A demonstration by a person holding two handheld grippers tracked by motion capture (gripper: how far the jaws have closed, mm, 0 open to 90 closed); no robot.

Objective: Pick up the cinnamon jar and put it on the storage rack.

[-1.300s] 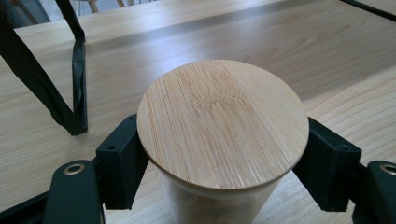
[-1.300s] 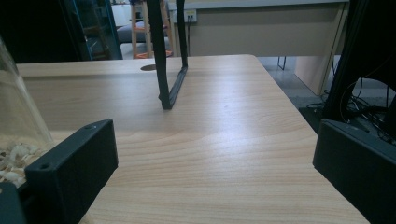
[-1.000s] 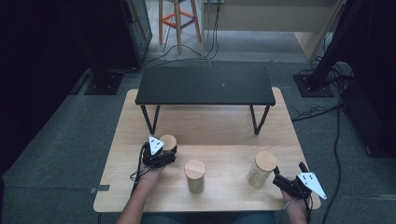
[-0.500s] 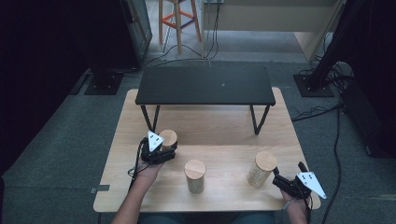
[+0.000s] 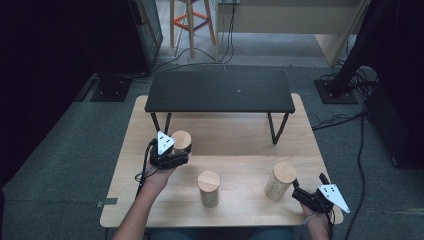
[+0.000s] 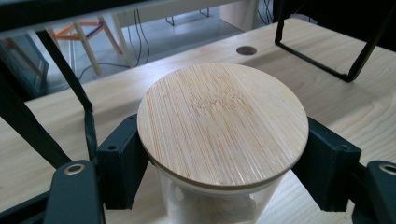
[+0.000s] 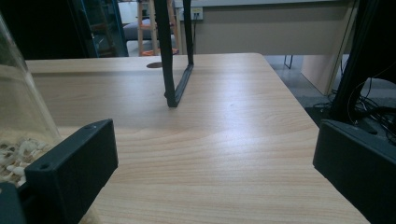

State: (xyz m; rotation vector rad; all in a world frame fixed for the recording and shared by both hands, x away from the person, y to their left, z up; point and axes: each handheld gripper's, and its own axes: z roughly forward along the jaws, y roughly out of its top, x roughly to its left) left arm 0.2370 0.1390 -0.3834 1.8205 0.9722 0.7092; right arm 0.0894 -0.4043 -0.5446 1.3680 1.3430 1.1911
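The left gripper (image 5: 176, 156) has its jaws clamped, forearm reaching in from the table's near edge. The right gripper (image 5: 300, 192) rests at the near right corner, jaws spread wide.

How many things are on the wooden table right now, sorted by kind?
Bamboo-lidded jars: 3, one in the left gripper at, one in the middle, one by the right gripper at
Black shelf risers: 1
Total: 4
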